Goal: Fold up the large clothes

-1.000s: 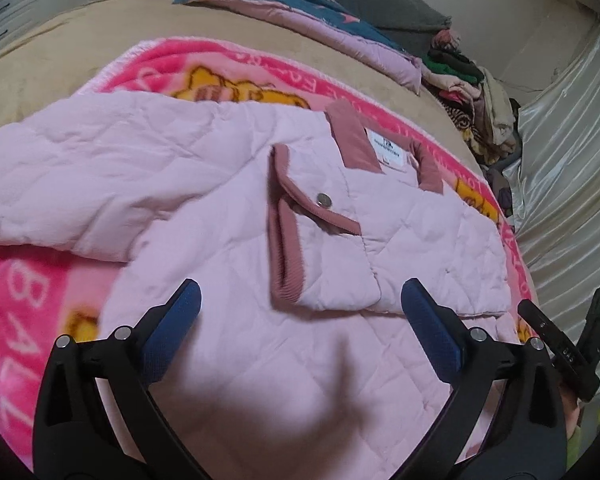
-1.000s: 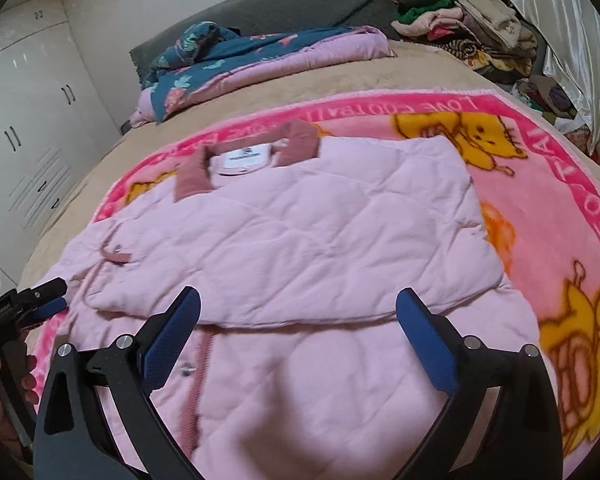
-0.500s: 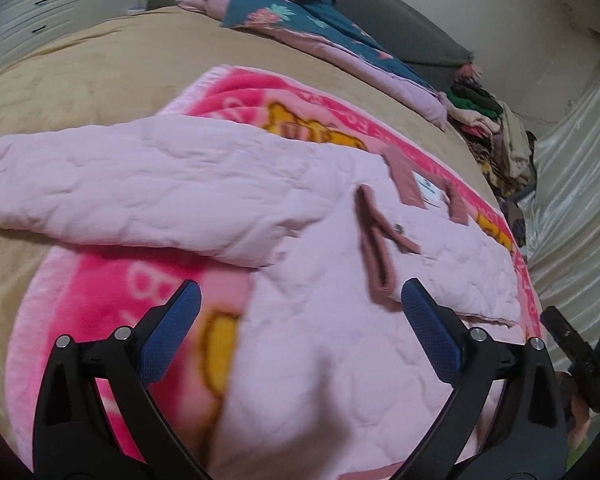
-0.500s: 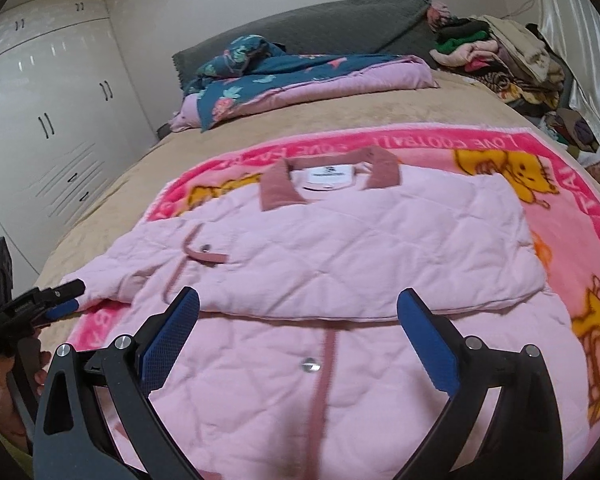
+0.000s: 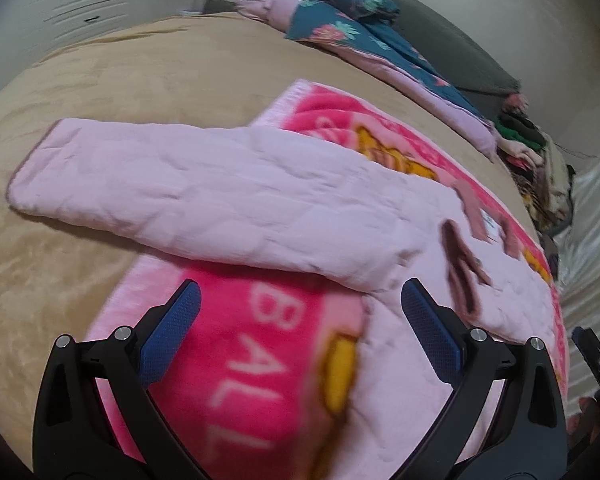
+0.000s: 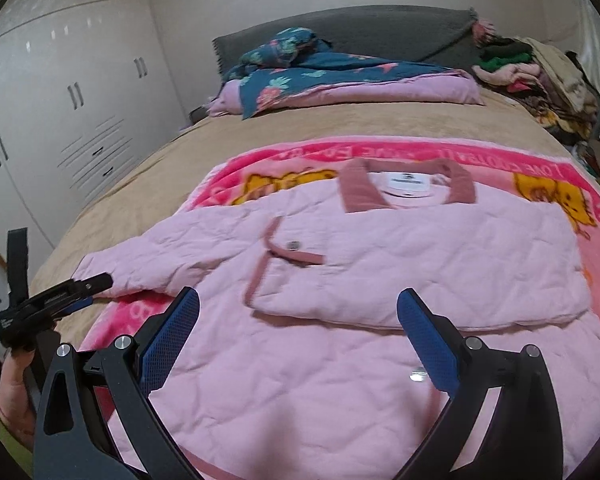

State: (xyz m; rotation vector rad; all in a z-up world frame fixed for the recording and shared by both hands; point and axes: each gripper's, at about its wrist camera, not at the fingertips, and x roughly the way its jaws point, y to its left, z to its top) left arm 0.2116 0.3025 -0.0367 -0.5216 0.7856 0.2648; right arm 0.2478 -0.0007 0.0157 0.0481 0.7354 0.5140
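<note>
On the bed point(image 6: 148, 168), over the pink cartoon blanket point(image 6: 540, 176), I see one pink quilted jacket point(image 6: 380, 264) lying flat, its collar point(image 6: 364, 192) toward the headboard. One sleeve is folded across the chest; the other sleeve point(image 5: 188, 192) stretches out past the blanket's left edge onto the tan bed cover. I count two snap buttons on the jacket in the right view. My left gripper point(image 5: 300, 320) hovers released, jaws wide apart, above the blanket's left edge, near the outstretched sleeve. My right gripper point(image 6: 298, 320) is also released, empty, above the jacket's lower part. One folded floral quilt point(image 6: 324, 76) and one clothes pile point(image 6: 532, 68) lie at the bed's far edge.
</note>
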